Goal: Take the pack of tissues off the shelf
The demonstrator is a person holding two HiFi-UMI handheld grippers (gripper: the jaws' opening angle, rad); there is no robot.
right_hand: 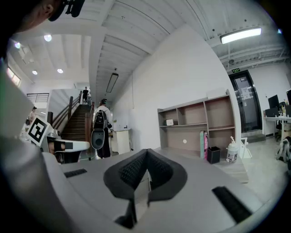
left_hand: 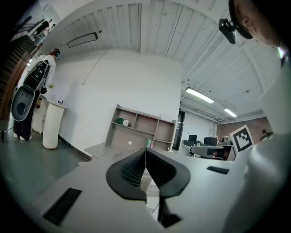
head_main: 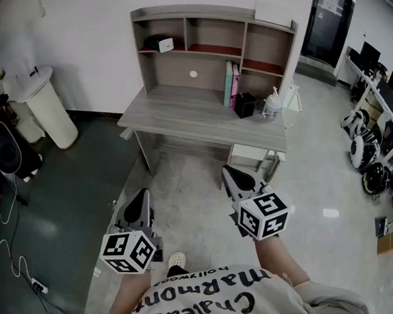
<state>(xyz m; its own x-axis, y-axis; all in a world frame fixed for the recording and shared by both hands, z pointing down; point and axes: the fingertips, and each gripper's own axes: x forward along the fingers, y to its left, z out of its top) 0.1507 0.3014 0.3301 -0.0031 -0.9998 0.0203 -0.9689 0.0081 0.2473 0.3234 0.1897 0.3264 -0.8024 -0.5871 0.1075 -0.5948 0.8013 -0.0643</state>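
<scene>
Right gripper view, staircase (right_hand: 76, 122), closed hand-held gripper (right_hand: 147, 154)

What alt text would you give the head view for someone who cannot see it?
A person holds the left gripper and the right gripper, jaws shut and empty, short of a grey desk with a shelf. The pack of tissues sits in the shelf's upper left compartment; books and a pump bottle stand on the desk.
</scene>
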